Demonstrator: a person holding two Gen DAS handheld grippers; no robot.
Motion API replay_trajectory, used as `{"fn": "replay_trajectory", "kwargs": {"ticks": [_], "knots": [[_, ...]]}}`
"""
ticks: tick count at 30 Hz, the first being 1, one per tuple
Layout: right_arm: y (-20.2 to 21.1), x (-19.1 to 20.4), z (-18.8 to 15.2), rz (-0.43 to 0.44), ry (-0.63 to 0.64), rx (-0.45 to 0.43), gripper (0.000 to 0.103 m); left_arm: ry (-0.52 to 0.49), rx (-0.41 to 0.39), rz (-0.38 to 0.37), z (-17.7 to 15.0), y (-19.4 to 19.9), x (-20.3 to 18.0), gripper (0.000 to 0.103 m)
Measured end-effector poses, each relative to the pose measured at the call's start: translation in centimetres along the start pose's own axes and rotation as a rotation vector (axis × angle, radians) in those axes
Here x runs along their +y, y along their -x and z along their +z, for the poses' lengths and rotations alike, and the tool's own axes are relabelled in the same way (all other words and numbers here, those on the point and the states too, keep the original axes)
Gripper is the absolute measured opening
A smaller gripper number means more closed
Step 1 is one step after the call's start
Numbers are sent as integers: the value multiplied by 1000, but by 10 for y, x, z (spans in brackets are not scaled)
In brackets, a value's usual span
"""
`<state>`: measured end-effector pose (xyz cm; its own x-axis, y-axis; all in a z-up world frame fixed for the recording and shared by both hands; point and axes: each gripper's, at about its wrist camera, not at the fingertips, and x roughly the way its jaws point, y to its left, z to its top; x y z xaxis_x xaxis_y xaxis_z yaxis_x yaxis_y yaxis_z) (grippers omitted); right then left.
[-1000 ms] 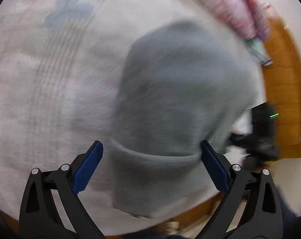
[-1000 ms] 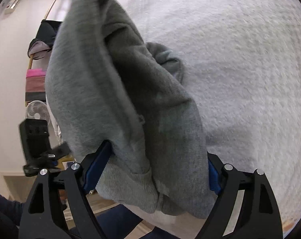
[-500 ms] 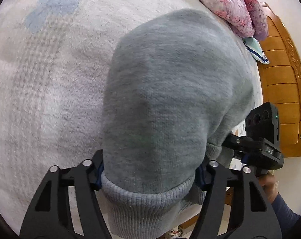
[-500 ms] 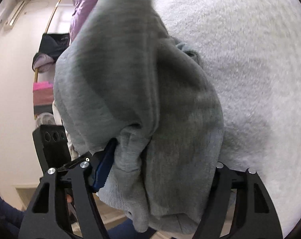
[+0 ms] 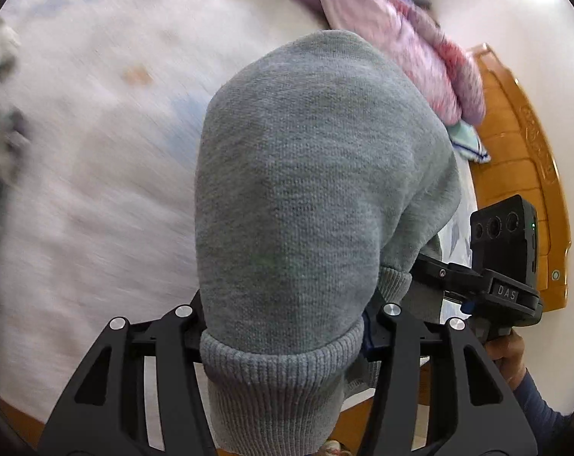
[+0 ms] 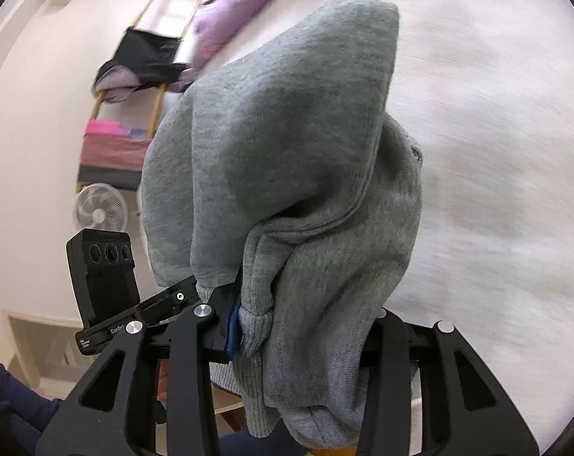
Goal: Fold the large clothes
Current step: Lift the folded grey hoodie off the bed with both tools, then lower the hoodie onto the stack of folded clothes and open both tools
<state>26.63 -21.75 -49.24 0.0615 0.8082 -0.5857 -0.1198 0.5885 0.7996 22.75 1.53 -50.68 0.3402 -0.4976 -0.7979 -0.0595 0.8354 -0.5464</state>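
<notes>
White, fluffy bedding covers the bed (image 5: pixel 97 197) and fills most of both views, blurred in places. A wooden headboard (image 5: pixel 522 174) runs along the right edge in the left wrist view, with a pink and purple quilt (image 5: pixel 397 34) heaped at the top of the bed. In the right wrist view, a clothes rack (image 6: pixel 146 64) and a white fan (image 6: pixel 100 212) stand against the wall.

A grey sweater (image 5: pixel 313 197) hangs bunched up above the bedding, held between both tools. The left gripper (image 5: pixel 287 326) has its fingers drawn in narrow, pinching the ribbed hem of the sweater, which spills down over them and hides the tips. The right gripper (image 6: pixel 306 326) is likewise closed on a thick wad of the same sweater (image 6: pixel 287 174); a blue pad on one of its fingers (image 6: pixel 232 326) presses against the folded ribbed edge, while the other finger is buried under cloth. The fabric rises up and forward from both grips in a rounded hump.
</notes>
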Motion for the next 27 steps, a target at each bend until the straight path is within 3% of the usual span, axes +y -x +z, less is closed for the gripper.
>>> {"fn": "replay_trajectory", "kwargs": {"ticks": [6, 11, 15, 17, 20, 21, 22, 23, 24, 27], "knots": [[-94, 145, 23, 110, 153, 38, 37, 2, -158, 73, 34, 142, 77, 52], [-183, 246, 39, 176, 227, 75, 37, 30, -253, 150, 56, 256, 167, 53], [-246, 299, 43, 187, 243, 84, 38, 46, -283, 154, 71, 302, 229, 57], [-276, 311, 42, 122, 243, 77, 39, 87, -283, 166, 74, 307, 272, 63], [-325, 291, 36, -166, 229, 95, 40, 197, -183, 273, 79, 277, 340, 69], [-331, 277, 31, -232, 211, 105, 41, 223, -162, 299, 75, 271, 358, 76], [-335, 265, 28, -269, 190, 121, 41, 248, -175, 331, 71, 264, 370, 89], [-335, 253, 23, -300, 179, 127, 41, 257, -206, 349, 69, 265, 373, 92], [-334, 245, 20, -301, 178, 126, 39, 263, -249, 338, 65, 270, 375, 94], [-330, 234, 10, -337, 202, 146, 39, 262, -245, 324, 57, 271, 371, 95]]}}
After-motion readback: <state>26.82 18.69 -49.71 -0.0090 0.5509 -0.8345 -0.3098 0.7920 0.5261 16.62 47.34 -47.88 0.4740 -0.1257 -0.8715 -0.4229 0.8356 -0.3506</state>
